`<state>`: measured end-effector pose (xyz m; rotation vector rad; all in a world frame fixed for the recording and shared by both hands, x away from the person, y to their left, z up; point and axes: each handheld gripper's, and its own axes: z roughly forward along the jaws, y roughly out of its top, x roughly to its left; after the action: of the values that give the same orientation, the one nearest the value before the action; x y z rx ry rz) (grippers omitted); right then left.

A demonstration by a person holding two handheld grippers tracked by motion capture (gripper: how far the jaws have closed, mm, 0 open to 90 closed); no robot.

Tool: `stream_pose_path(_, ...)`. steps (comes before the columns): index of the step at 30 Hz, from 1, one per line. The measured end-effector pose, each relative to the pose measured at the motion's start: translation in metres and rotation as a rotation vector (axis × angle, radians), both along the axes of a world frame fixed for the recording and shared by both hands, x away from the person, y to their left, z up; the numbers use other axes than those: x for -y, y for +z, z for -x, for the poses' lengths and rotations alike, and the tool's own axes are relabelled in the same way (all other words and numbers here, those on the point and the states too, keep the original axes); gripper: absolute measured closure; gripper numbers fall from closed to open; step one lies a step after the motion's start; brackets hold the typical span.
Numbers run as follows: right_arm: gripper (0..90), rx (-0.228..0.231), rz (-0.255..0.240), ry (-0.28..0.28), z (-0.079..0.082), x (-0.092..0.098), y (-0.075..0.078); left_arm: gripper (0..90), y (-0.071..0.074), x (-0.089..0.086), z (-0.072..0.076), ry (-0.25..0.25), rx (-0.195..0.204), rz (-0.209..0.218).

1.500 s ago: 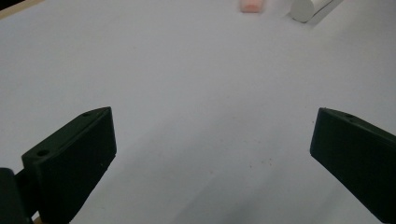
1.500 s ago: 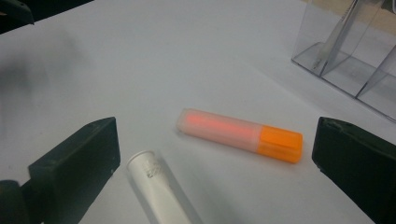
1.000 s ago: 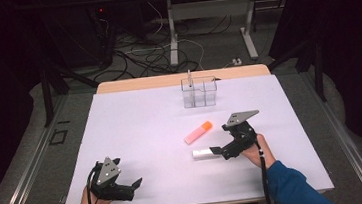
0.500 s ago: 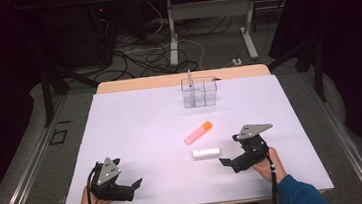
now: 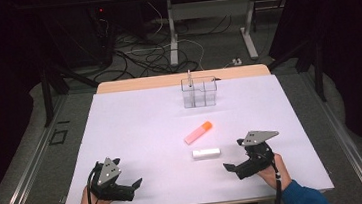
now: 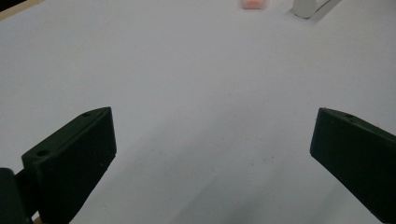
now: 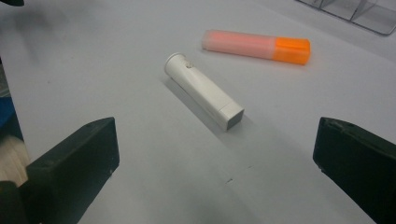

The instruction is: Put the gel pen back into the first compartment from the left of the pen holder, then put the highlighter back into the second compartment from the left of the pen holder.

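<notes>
A white cylindrical tube lies flat on the white table. Just beyond it rests a pink highlighter with an orange cap. My right gripper is open, low over the table, a short way to the near right of the tube, with nothing between its jaws. My left gripper is open and empty at the near left. In the left gripper view, the ends of the highlighter and the tube show at the top edge.
A clear plastic organizer with compartments stands at the back centre of the table, with a thin stick upright in its left compartment. Beyond the table are cables on the floor and desk legs.
My right gripper has drawn back from beside the white tube toward the near right edge of the table. The tube, the highlighter and my left gripper have stayed put.
</notes>
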<state>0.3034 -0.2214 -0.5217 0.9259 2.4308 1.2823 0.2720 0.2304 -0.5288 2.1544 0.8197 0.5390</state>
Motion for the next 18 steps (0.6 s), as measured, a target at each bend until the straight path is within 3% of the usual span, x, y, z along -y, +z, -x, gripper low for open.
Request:
stream_pose_path(14, 0.0, -0.017, 0.01, -0.015, 0.009, 0.007, -0.003, 0.3, 0.001, 0.002, 0.0, -0.002, -0.002, -0.004)
stream_pose_path(18, 0.0, -0.009, -0.012, -0.023, 0.01, 0.008, -0.004, 0.3, 0.002, 0.004, -0.002, -0.003, 0.004, -0.002)
